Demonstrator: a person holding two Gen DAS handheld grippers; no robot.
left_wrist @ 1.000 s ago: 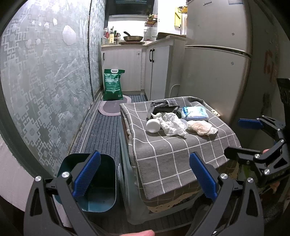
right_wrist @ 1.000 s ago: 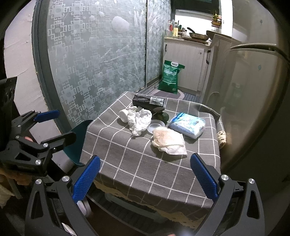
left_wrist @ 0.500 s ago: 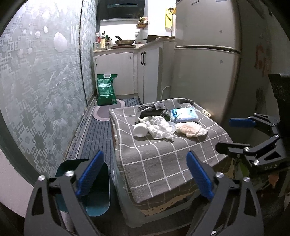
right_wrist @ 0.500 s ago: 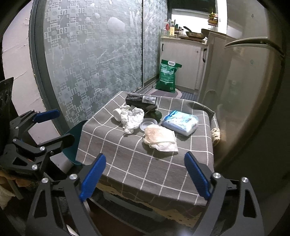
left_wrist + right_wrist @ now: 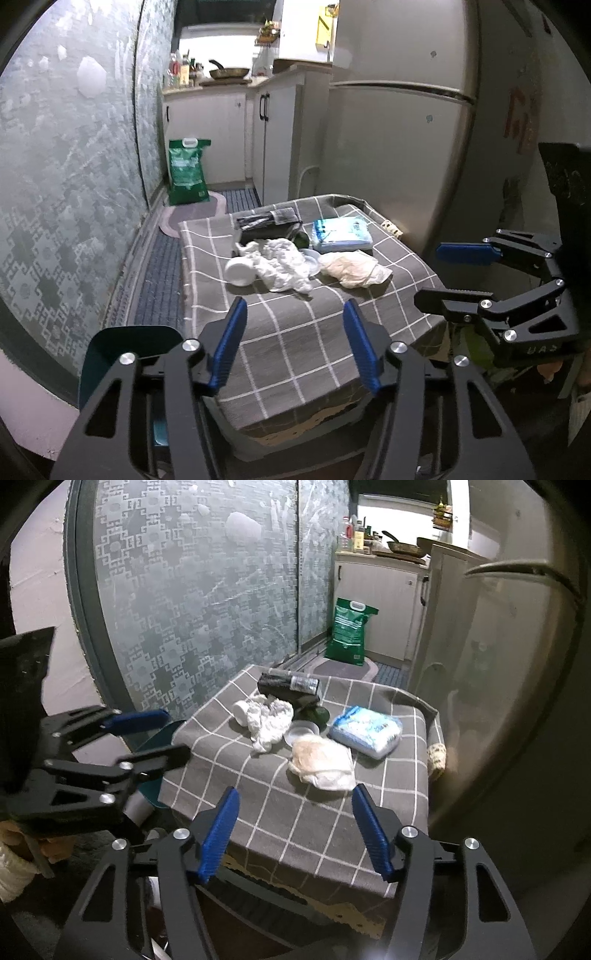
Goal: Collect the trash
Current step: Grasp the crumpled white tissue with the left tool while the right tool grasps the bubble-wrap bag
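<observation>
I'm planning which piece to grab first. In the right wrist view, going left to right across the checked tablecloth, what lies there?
White cup on its side → crumpled white tissue → small white lid → beige crumpled wrapper → blue-and-white tissue pack.

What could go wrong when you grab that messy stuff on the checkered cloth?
The white crumpled tissue lies against a small white cup, so pulling it might roll the cup off the cloth. The teal bin sits low beside the table, so dropped trash could miss. Both grippers, left and right, are open and empty.
</observation>
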